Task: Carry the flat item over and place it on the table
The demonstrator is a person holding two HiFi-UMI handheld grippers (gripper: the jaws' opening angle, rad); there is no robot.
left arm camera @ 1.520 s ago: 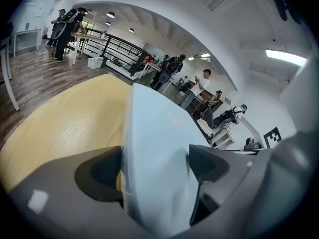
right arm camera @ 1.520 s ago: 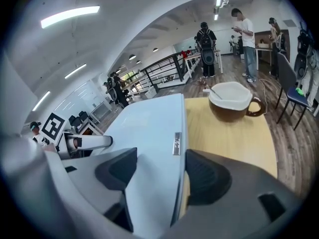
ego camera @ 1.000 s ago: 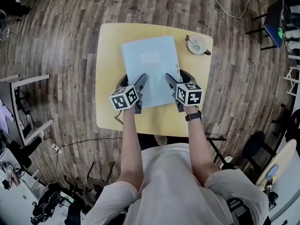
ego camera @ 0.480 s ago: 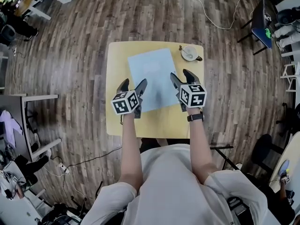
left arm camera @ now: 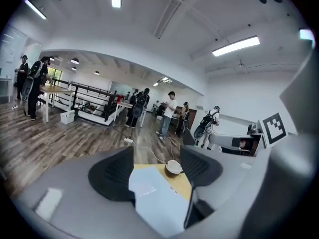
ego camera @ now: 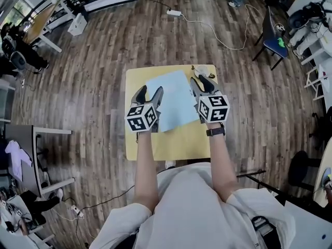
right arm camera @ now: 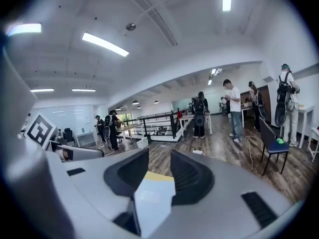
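Observation:
The flat item is a pale blue sheet (ego camera: 174, 100) lying on the yellow table (ego camera: 171, 144), and it also shows in the left gripper view (left arm camera: 149, 193) and the right gripper view (right arm camera: 152, 198). My left gripper (ego camera: 150, 90) hangs over the sheet's left side. My right gripper (ego camera: 202, 81) hangs over its right side. Both are raised off the table and point out across the room. Their jaws are closing, and I see nothing pressed between the pads of the left gripper (left arm camera: 157, 156) or the right gripper (right arm camera: 159, 158). The sheet only shows far below through the gaps.
A cup on a saucer (left arm camera: 173, 167) stands at the table's far right corner. Wooden floor surrounds the table. A cable and power strip (ego camera: 174, 12) lie beyond it, a blue chair (ego camera: 272, 30) stands far right, and grey desks (ego camera: 31, 139) are at the left. Several people stand in the background.
The head view has risen, so the table looks smaller. Both grippers have lifted from the sheet's near edge, and their jaws stand narrower. The sheet stays on the table.

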